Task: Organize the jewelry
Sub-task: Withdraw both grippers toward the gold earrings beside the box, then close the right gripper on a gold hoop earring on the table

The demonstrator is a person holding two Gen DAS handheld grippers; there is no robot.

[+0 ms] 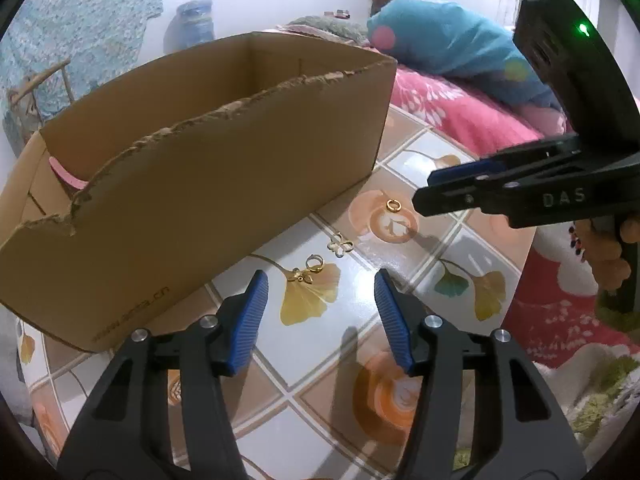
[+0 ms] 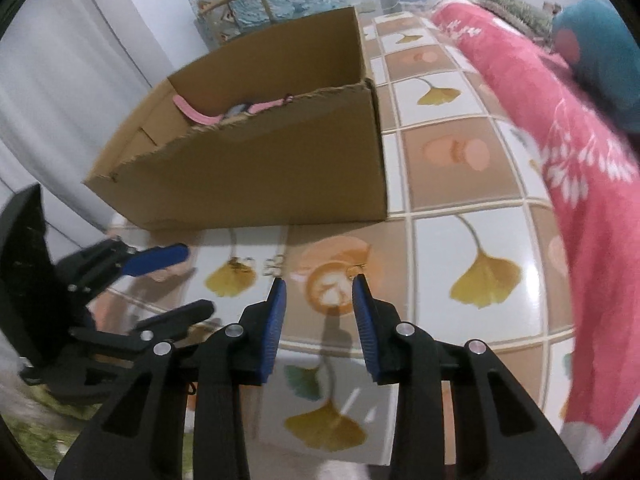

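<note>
Left gripper [image 1: 320, 292] held released above gold earring [image 1: 304, 274], right gripper [image 2: 318, 288] held released near small ring [image 1: 393, 205], cardboard box [image 1: 224, 184] set behind on tiled table [image 1: 360, 280]

The cardboard box [image 1: 224, 168] walls off the far side. The tablecloth [image 1: 360, 280] before it lies open, with a pink blanket [image 2: 580, 184] heaped along the right edge

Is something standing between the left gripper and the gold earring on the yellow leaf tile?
Nothing visible does. The left gripper is open, and the earring lies on bare tablecloth just ahead of its fingertips. The box stands off to the left, clear of the path.
</note>
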